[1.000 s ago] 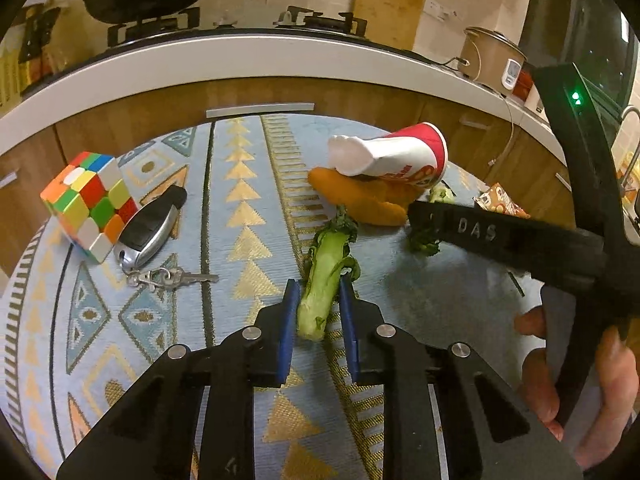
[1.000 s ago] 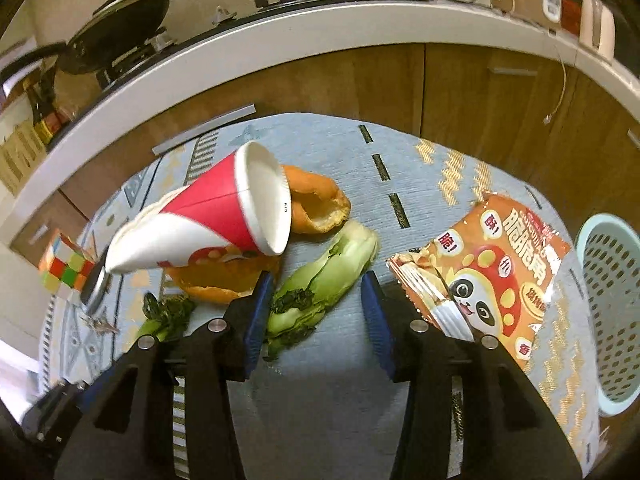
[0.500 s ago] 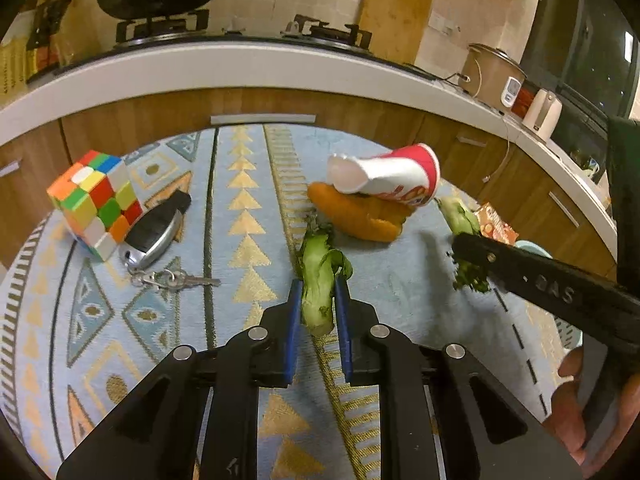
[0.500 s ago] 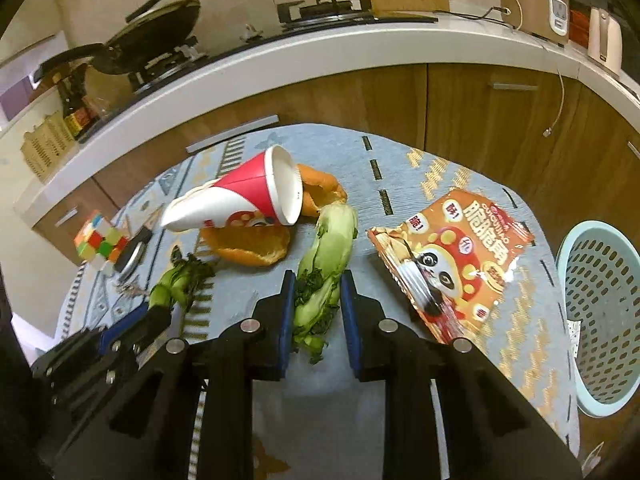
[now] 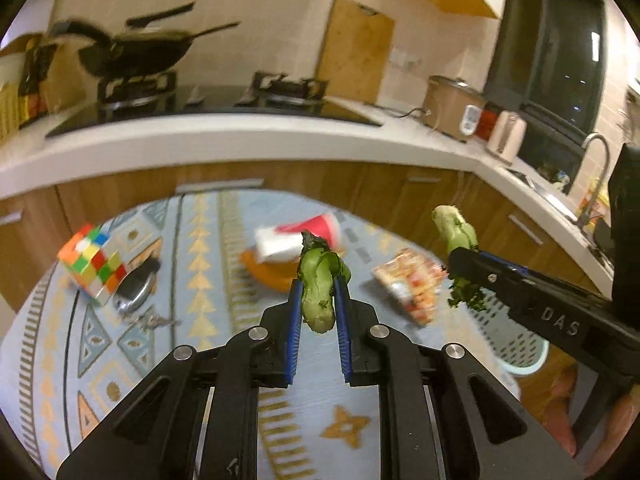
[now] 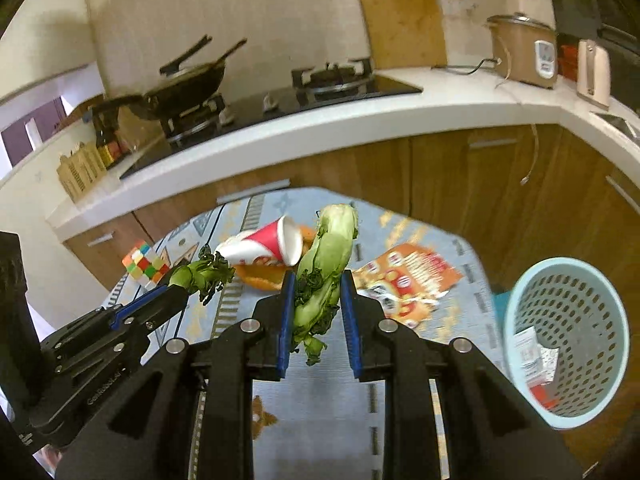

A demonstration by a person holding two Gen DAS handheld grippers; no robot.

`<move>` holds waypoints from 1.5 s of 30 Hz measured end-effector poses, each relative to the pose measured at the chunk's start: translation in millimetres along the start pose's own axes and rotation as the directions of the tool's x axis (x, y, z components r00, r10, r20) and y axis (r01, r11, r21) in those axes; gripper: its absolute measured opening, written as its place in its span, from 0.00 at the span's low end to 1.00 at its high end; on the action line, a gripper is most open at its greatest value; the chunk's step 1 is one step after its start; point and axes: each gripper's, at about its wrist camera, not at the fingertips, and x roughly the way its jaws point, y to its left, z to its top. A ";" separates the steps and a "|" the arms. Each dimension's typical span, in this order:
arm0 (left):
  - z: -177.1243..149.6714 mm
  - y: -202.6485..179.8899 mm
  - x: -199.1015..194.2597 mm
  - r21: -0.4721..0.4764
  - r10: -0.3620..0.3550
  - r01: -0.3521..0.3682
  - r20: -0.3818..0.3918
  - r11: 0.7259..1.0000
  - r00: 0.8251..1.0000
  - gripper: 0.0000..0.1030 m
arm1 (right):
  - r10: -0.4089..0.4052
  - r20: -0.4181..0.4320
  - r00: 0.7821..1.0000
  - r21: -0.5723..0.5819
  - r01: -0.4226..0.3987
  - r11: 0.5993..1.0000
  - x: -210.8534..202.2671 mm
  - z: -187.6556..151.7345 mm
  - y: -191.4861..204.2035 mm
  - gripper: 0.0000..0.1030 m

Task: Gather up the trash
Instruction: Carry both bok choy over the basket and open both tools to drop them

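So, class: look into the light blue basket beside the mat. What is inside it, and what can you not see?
Inside the light blue basket lie crumpled white paper scraps with some red beneath them. Its near wall hides the rest of the bottom.

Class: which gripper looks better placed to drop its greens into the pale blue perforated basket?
Probably the right gripper: the pale blue perforated basket sits open beside it, nothing between. The left gripper is farther off.

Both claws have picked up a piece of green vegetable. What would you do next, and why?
Probably carry the right gripper across to the blue basket and release there. Its vegetable stalk is clamped and clear of the mat, and the basket, already holding some rubbish, sits just to its right. The left gripper, also gripping a smaller stalk, could follow.
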 end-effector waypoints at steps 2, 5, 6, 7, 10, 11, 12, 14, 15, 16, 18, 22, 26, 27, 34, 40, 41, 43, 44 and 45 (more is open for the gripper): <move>4.1 -14.9 -3.7 0.019 -0.022 0.022 0.012 1.000 1.000 0.14 | -0.005 0.018 1.000 0.009 0.005 1.000 -11.5 0.8 -10.3 0.19; 9.9 -39.3 -4.3 0.056 -0.056 0.055 0.010 0.997 0.998 0.14 | -0.022 0.037 0.999 0.032 0.021 0.999 -25.1 1.5 -27.6 0.19; 10.7 -46.7 -3.3 0.065 -0.068 0.067 0.008 0.996 0.998 0.14 | -0.030 0.040 0.999 0.042 0.029 0.999 -28.1 1.0 -33.8 0.19; 11.2 -53.9 -2.1 0.074 -0.079 0.079 0.004 0.994 0.997 0.14 | -0.040 0.044 0.998 0.055 0.038 0.998 -33.0 0.2 -42.9 0.19; 11.1 -76.7 5.9 0.100 -0.107 0.108 -0.012 0.989 0.994 0.14 | -0.072 0.057 0.996 0.090 0.066 0.994 -44.6 -4.2 -65.5 0.19; 10.8 -85.7 9.6 0.110 -0.115 0.117 -0.021 0.987 0.993 0.14 | -0.082 0.060 0.995 0.102 0.075 0.992 -48.0 -5.6 -73.7 0.19; 10.3 -94.0 13.2 0.119 -0.125 0.128 -0.030 0.985 0.992 0.14 | -0.091 0.063 0.994 0.114 0.083 0.990 -51.3 -7.1 -81.0 0.19; 9.4 -109.0 20.6 0.130 -0.145 0.150 -0.047 0.980 0.988 0.14 | -0.112 0.067 0.992 0.136 0.102 0.986 -57.4 -10.2 -96.6 0.19; 8.9 -113.9 24.6 0.132 -0.148 0.154 -0.054 0.979 0.988 0.14 | -0.126 0.069 0.990 0.150 0.114 0.982 -60.9 -11.8 -105.9 0.19; 8.5 -119.7 28.7 0.135 -0.151 0.158 -0.063 0.978 0.987 0.14 | -0.138 0.070 0.988 0.165 0.125 0.978 -64.4 -13.6 -115.4 0.19; 6.9 -134.1 39.6 0.146 -0.167 0.178 -0.085 0.973 0.982 0.14 | -0.155 0.070 0.985 0.187 0.140 0.972 -68.3 -16.1 -129.7 0.19; 2.4 -157.2 57.0 0.167 -0.190 0.209 -0.124 0.964 0.974 0.14 | -0.194 0.060 0.979 0.241 0.174 0.955 -74.6 -23.0 -163.9 0.19; -3.5 -182.1 78.0 0.168 -0.213 0.241 -0.167 0.956 0.963 0.14 | -0.225 0.018 0.974 0.288 0.211 0.934 -72.7 -31.5 -194.3 0.19; -5.4 -188.2 84.1 0.166 -0.221 0.251 -0.180 0.954 0.959 0.14 | -0.231 0.005 0.973 0.298 0.219 0.929 -71.3 -33.5 -201.4 0.19; -20.0 -232.7 121.1 0.198 -0.244 0.300 -0.265 0.933 0.933 0.14 | -0.254 -0.125 0.959 0.377 0.283 0.882 -53.8 -54.9 -264.6 0.20; -28.9 -261.5 151.5 0.184 -0.286 0.365 -0.352 0.912 0.891 0.19 | -0.251 -0.208 0.945 0.425 0.318 0.847 -39.3 -74.4 -301.8 0.21; -29.7 -263.5 156.1 0.173 -0.294 0.374 -0.362 0.911 0.885 0.31 | -0.245 -0.216 0.945 0.436 0.317 0.842 -38.3 -77.3 -306.7 0.22; -30.8 -265.5 161.5 0.165 -0.290 0.368 -0.365 0.915 0.885 0.42 | -0.243 -0.235 0.941 0.447 0.327 0.833 -37.0 -82.9 -314.6 0.29; -31.9 -266.1 164.0 0.164 -0.290 0.368 -0.369 0.915 0.883 0.42 | -0.248 -0.236 0.939 0.448 0.332 0.830 -37.7 -84.4 -316.3 0.34; -32.9 -266.0 165.3 0.161 -0.292 0.371 -0.372 0.915 0.881 0.42 | -0.255 -0.234 0.938 0.451 0.337 0.827 -39.2 -85.8 -318.4 0.38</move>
